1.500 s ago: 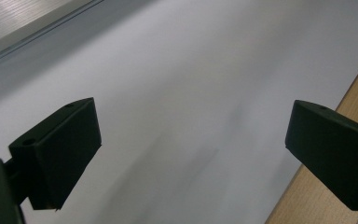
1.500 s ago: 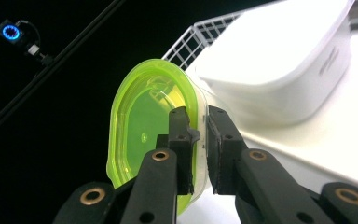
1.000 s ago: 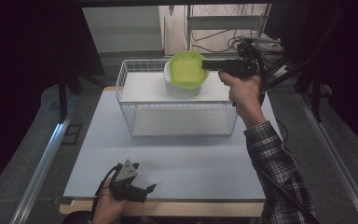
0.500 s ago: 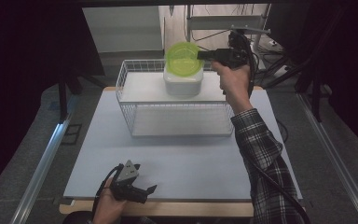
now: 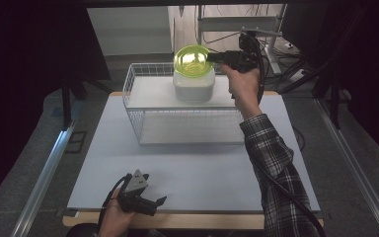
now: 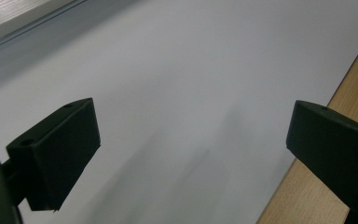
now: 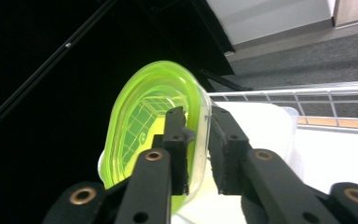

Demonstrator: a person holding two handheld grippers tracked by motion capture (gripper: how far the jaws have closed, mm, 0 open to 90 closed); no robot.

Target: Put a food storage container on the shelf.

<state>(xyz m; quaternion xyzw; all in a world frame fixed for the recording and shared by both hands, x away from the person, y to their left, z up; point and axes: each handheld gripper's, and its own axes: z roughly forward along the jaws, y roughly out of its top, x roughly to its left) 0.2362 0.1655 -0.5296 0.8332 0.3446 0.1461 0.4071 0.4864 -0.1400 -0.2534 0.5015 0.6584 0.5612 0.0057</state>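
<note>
Where darkness surrounds, white table (image 5: 187, 163).

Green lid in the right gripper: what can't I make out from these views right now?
- Inside of the white container: high view, the tilted green lid covers it.
- Lid's far rim: right gripper view, the right gripper and its fingers cover it.
- Wire basket far wall: high view, behind the container.

Lid (image 5: 192, 60) atop container (image 5: 193, 87) in basket (image 5: 143, 118)
</note>
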